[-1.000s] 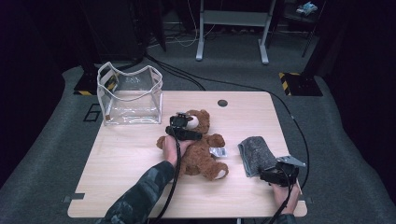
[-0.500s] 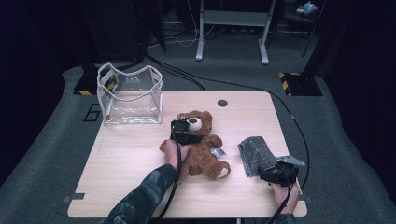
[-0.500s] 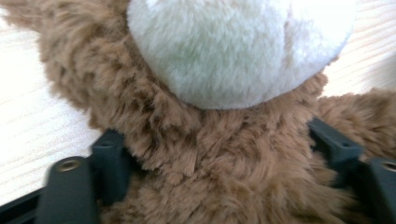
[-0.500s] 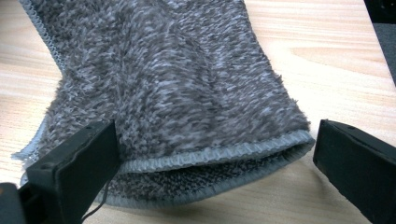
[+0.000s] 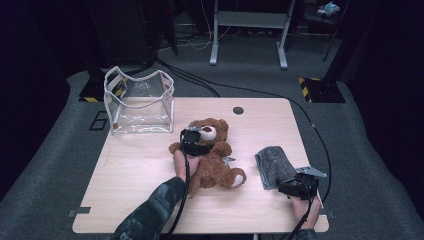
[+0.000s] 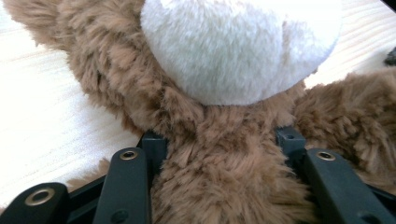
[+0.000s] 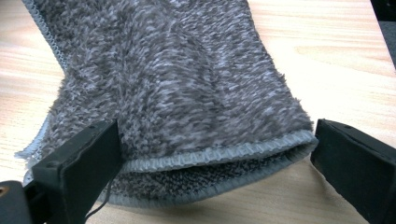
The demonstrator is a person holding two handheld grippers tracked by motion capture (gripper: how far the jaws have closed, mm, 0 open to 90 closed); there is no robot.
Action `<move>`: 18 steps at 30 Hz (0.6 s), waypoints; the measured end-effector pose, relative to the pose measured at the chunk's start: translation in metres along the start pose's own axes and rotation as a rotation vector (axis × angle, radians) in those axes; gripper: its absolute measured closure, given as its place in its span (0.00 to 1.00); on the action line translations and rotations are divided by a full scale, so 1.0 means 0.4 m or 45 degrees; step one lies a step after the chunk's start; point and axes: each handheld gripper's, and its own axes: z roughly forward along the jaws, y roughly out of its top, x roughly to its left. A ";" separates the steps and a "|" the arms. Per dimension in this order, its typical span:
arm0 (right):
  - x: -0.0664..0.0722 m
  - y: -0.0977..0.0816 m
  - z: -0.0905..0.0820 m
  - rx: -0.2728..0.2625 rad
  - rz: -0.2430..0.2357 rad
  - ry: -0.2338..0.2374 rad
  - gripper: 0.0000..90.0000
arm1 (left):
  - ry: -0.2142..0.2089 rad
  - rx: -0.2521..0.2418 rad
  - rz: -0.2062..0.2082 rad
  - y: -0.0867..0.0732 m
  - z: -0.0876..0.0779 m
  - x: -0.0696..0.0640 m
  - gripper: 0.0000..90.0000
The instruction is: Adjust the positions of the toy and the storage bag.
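The table (image 5: 135, 170) is carrying everything, pale wood with a dark round plug near its far edge. On its far left corner a clear bin (image 5: 139, 102) is standing upright with its open mouth facing up (nothing is showing through its walls, though glare on the plastic is making the bottom hard to read).

The bear (image 5: 212, 160) is lying on its back near the middle of the table, just right of the bin and apart from it. Its long axis is running from far to near with a slight slant: the head is pointing toward the far edge, the feet toward the person and a little to the right, and the white muzzle is facing up.

The cloth (image 5: 274, 164), grey and folded, is lying flat to the right of the bear, near it but not touching, with its long side also running far to near.

The left gripper (image 5: 194, 141) is sitting over the bear's neck; its jaws have just been closing, and in the left gripper view the fur (image 6: 224, 177) is bulging between them, pressed on both sides.

The right gripper (image 5: 295, 188) is resting at the cloth's near end, its jaws standing wide on either side of the folded hem (image 7: 210, 156) without pinching it.
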 end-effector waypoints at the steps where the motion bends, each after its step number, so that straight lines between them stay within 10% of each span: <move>1: 0.001 0.000 -0.001 0.002 0.009 -0.002 0.01 | -0.010 -0.006 0.000 0.001 -0.004 0.001 0.61; 18: 0.001 -0.001 -0.001 0.000 0.007 0.004 0.03 | -0.055 -0.099 0.076 0.009 -0.083 -0.010 0.68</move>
